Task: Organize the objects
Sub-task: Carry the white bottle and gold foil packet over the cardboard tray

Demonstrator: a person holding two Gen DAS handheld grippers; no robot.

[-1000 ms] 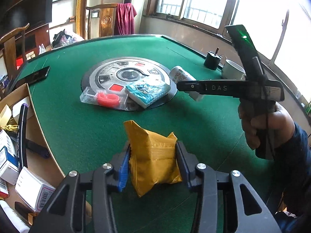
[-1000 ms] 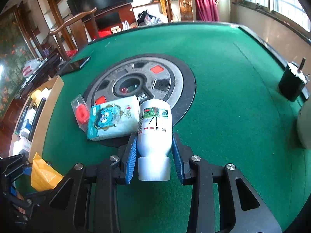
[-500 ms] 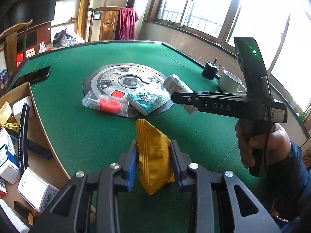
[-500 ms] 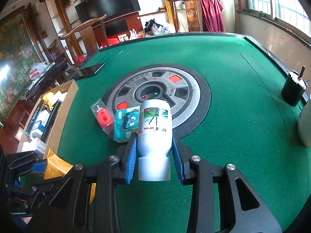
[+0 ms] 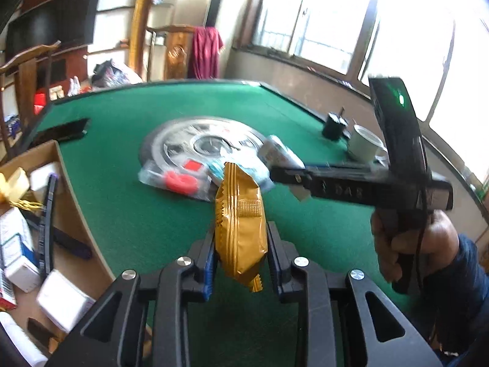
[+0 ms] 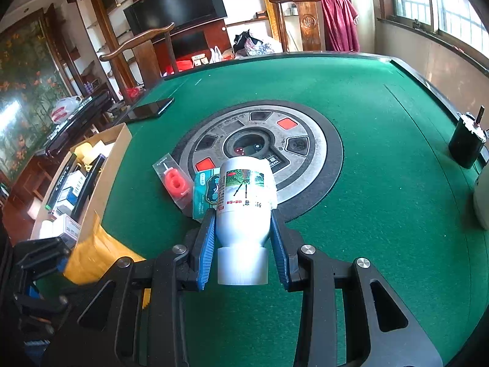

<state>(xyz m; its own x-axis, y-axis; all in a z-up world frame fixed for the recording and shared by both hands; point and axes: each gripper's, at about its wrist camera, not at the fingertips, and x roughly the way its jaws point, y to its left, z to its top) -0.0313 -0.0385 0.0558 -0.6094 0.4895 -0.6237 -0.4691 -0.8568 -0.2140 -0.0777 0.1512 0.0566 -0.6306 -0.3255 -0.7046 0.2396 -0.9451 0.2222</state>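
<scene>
Since a second ago, both packets have risen off the tabletop, each clamped in a claw.

Left claw [image 5: 241, 253] has narrowed and its jaws are closing further on the gold snack pouch [image 5: 240, 229], now squeezed thin and held upright above the near green tabletop [image 5: 122, 208], just right of the cardboard box [image 5: 70, 220]. Soft, light and crinkly, the pouch will likely crush or slide; a hold across its middle, as here, seems safest. Right claw [image 6: 241, 244] is clamped on the white bottle [image 6: 244, 208] at its lower body, base pointing away, above the teal packet [image 6: 206, 192] and red-item bag [image 6: 172, 183]. The bottle looks rigid, smooth, possibly slippery; gripping near the shoulder resists slipping.
</scene>
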